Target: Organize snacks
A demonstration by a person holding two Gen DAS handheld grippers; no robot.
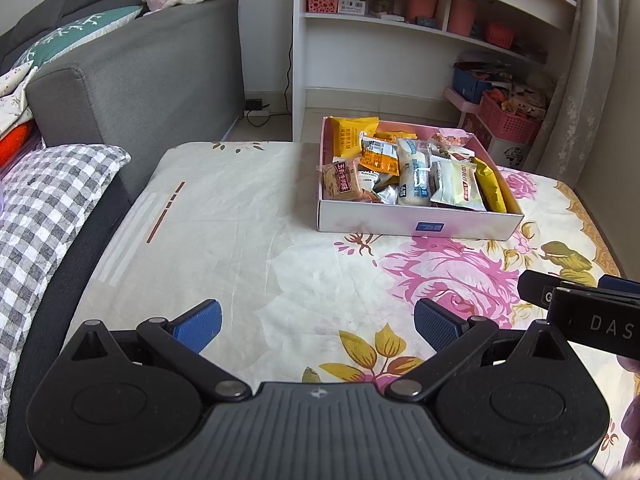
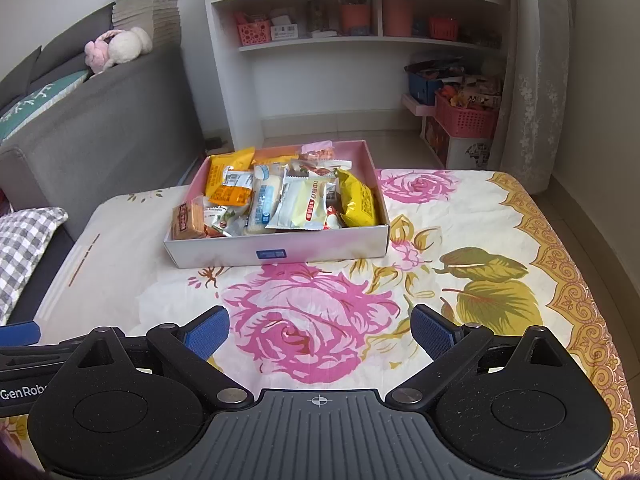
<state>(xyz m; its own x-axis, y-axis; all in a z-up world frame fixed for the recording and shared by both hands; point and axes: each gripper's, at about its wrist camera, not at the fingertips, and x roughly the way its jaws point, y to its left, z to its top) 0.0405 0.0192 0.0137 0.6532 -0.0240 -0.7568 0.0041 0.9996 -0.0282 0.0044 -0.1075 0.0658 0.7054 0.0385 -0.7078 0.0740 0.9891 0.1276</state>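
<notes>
A shallow pink and white box (image 1: 416,222) (image 2: 276,250) sits on the flowered tablecloth and holds several wrapped snacks: orange packs (image 1: 354,136) (image 2: 230,176), a white and blue pack (image 1: 414,172) (image 2: 264,200), a cream pack (image 2: 304,204), a yellow pack (image 1: 490,184) (image 2: 358,198) and a brown biscuit pack (image 1: 340,180) (image 2: 187,218). My left gripper (image 1: 318,326) is open and empty, low over the cloth, well short of the box. My right gripper (image 2: 320,330) is open and empty, also short of the box. The right gripper shows at the right edge of the left wrist view (image 1: 580,304).
The table's flowered cloth (image 1: 248,240) (image 2: 480,240) lies between grippers and box. A grey sofa (image 1: 132,80) and checked cushion (image 1: 44,208) are left. A white shelf unit (image 2: 360,48) and pink baskets (image 2: 466,118) stand behind. A curtain (image 2: 532,72) hangs at right.
</notes>
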